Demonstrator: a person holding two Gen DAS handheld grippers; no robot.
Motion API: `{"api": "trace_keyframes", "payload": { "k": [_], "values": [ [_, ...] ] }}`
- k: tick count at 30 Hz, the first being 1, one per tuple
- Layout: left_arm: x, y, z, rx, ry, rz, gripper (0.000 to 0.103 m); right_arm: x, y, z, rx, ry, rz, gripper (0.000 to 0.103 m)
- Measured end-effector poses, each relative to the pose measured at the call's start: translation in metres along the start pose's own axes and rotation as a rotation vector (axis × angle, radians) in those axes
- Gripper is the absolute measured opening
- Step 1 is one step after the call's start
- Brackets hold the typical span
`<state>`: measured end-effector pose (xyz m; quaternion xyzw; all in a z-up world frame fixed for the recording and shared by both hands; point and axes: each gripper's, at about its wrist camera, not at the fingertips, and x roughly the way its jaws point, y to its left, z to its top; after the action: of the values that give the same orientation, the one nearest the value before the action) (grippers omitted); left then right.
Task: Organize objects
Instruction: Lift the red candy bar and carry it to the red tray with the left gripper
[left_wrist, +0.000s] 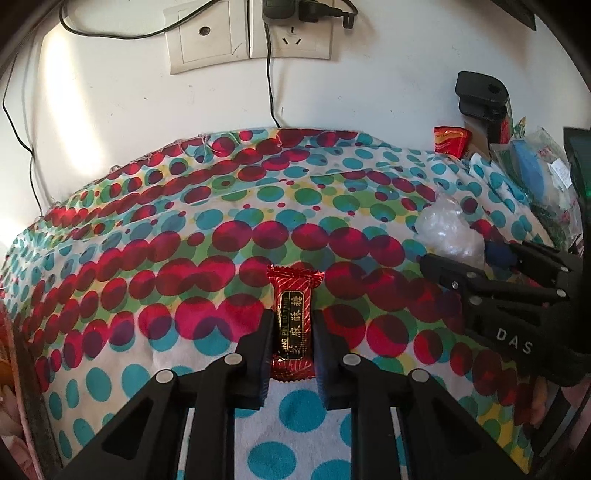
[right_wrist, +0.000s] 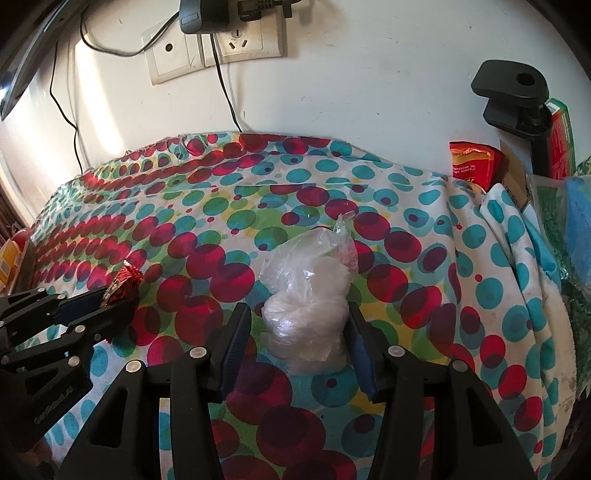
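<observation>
A red candy bar in a wrapper with gold lettering (left_wrist: 291, 295) lies lengthwise on the spotted cloth (left_wrist: 221, 229). My left gripper (left_wrist: 293, 314) is shut on its lower half, with both pads against its sides. From the right wrist view the same left gripper (right_wrist: 114, 301) shows at the left edge with the candy's crimped end (right_wrist: 125, 280) sticking out. A crumpled clear plastic bag (right_wrist: 308, 291) sits between the fingers of my right gripper (right_wrist: 295, 308). That gripper is open: its left finger stands clear of the bag and its right finger is at the bag's edge.
White wall with sockets (left_wrist: 251, 37) and hanging cables lies behind the cloth's far edge. At the right stand a black clamp (right_wrist: 517, 99), a red snack packet (right_wrist: 472, 162), a cardboard box and blue and green bags (right_wrist: 576, 229). A yellow box (right_wrist: 9, 258) is at the left.
</observation>
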<state>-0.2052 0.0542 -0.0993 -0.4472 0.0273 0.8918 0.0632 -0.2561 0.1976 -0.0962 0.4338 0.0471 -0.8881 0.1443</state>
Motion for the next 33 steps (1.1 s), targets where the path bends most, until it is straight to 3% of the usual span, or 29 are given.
{"api": "trace_keyframes", "payload": {
  "k": [16,28,33],
  "values": [
    [-0.04,0.005,-0.017,0.045,-0.033,0.074,0.019,0.003,0.006,-0.002,-0.033,0.007,-0.039,0.05],
    [-0.074,0.025,-0.048,-0.007,-0.044,0.089,0.019,0.003,0.006,-0.001,-0.035,0.008,-0.041,0.05],
    [-0.092,0.036,-0.056,-0.005,-0.07,0.135,0.019,0.003,0.006,0.0,-0.036,0.008,-0.043,0.05]
  ]
}}
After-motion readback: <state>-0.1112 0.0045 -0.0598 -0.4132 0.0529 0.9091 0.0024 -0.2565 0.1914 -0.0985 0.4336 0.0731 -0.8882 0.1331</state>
